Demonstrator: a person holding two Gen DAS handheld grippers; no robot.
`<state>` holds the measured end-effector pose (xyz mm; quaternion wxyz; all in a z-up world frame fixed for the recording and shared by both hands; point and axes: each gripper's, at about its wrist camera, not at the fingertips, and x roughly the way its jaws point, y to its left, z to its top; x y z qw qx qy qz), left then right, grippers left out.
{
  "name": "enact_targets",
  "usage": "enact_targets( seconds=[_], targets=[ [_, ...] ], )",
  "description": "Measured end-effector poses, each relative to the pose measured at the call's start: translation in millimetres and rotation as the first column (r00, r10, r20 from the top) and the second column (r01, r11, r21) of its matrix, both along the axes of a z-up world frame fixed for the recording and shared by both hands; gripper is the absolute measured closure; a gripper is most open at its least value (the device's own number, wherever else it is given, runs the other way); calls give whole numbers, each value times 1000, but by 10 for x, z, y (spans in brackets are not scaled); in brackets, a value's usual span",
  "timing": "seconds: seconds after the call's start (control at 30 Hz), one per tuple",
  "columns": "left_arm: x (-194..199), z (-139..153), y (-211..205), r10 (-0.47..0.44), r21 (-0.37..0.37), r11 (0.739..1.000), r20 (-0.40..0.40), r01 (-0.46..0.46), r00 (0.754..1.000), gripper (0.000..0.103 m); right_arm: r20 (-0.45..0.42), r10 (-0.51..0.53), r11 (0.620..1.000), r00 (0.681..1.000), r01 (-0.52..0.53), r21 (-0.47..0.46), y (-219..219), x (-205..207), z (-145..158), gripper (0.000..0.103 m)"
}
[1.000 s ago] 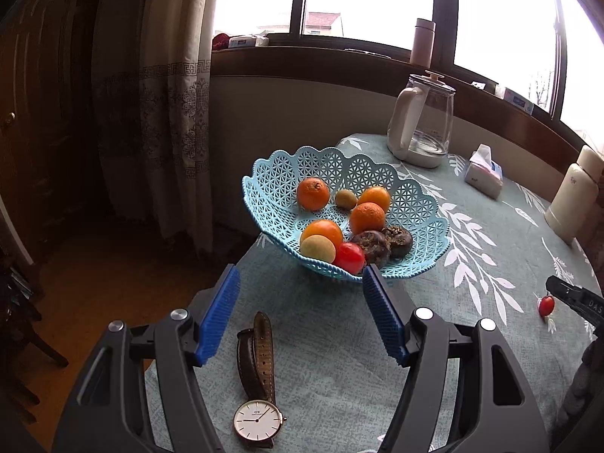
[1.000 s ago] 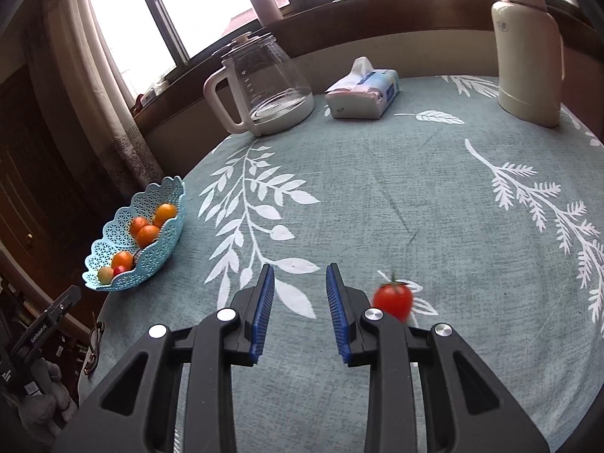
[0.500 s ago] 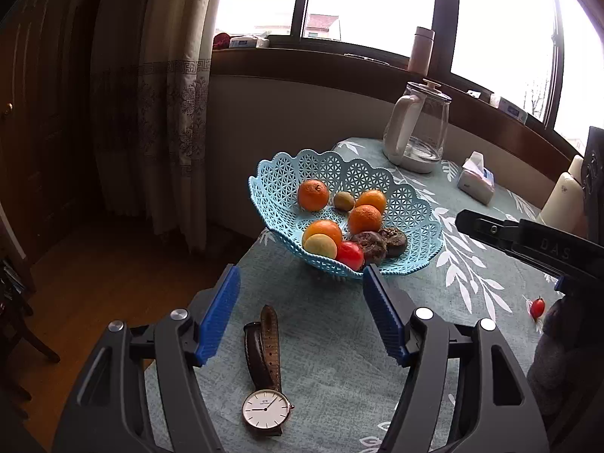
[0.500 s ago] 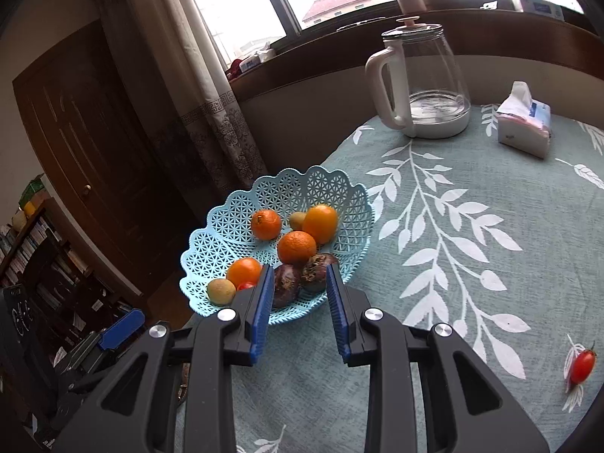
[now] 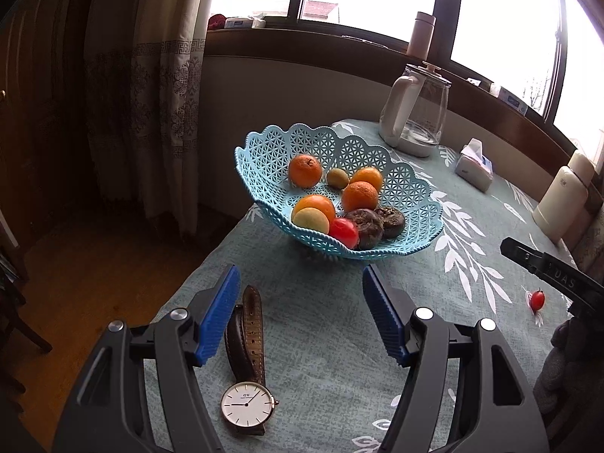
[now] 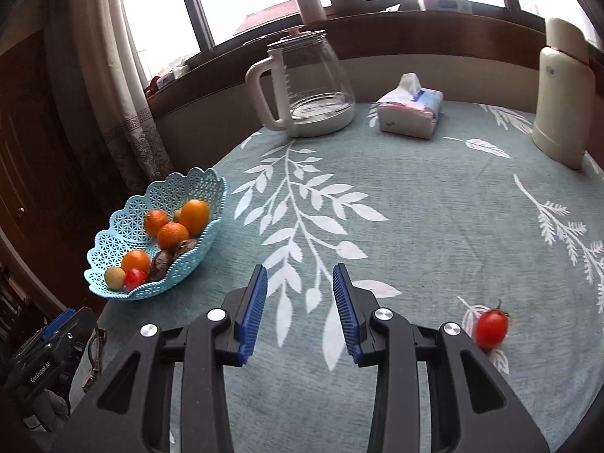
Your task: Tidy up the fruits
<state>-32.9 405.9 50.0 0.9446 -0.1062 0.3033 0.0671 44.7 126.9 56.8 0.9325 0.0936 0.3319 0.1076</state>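
Tablecloth (image 6: pixel 415 204): tomato (image 6: pixel 490 327) seemingly stem-up.

"GenRobot.AI" on left gripper (image 6: pixel 41 370)

Both wrist views look across the table (image 5: pixel 321 339), sharing the basket (image 6: pixel 113 234).

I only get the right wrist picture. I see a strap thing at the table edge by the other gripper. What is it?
Observer: It's a wristwatch with a white face and brown strap, lying flat on the tablecloth under the left gripper.
Operator: Is that gripper holding it?
Observer: No, its jaws are wide open with nothing between them.
Operator: How many dark wrinkly fruits are in the basket?
Observer: Two dark fruits sit side by side in the blue basket, next to a red tomato.
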Motion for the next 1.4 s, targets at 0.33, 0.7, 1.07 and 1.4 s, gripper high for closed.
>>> enact_targets(
  seconds=[0.33,0.7,1.07,1.4],
  targets=[
    [-1,3,-2,3,-7,1000,2,-3,1000,19,-69,-202,977,977,196,-81,-745,-124,-255,66],
    [-6,10,10,5,-9,1000,1,-5,1000,15,-74,-259,963,963,251,-100,-875,-110,-287,66],
    [-1,1,20,5,-14,1000,-5,-5,1000,15,-148,-257,965,955,246,-86,-946,-35,-435,67],
    [-8,20,36,13,-15,1000,2,-13,1000,15,-109,-151,987,982,144,-73,-677,-48,-295,76]
  ],
)
